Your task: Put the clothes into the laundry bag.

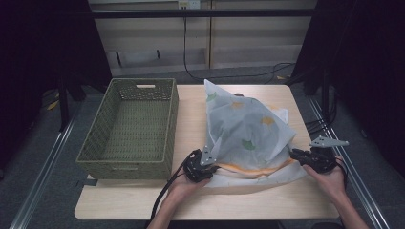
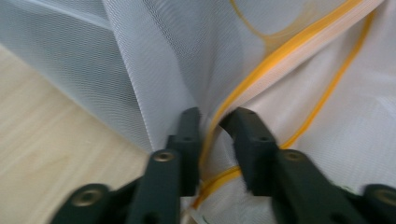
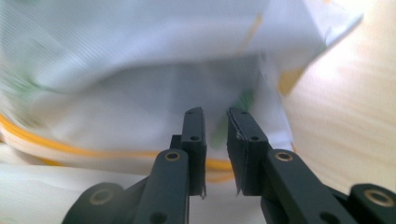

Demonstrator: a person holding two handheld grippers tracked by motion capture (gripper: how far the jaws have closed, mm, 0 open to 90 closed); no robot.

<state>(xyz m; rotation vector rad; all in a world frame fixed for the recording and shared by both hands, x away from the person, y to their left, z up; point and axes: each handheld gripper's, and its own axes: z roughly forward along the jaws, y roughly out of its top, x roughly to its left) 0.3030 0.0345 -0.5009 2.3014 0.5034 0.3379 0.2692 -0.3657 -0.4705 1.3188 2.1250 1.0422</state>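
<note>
Lying on the right half of the counter (image 1: 191,102), beside a green woven basket (image 1: 129,126), is a white mesh bag (image 1: 246,131) printed with green and orange leaves and edged in orange piping (it puffs up into a loose tent). The left tool (image 1: 210,164) sits at its near left edge, its jaws slightly apart with the orange trim (image 2: 261,70) running between them, not pinched. The right tool (image 1: 293,153) is at the near right edge, jaws slightly apart, the fabric just ahead.
</note>
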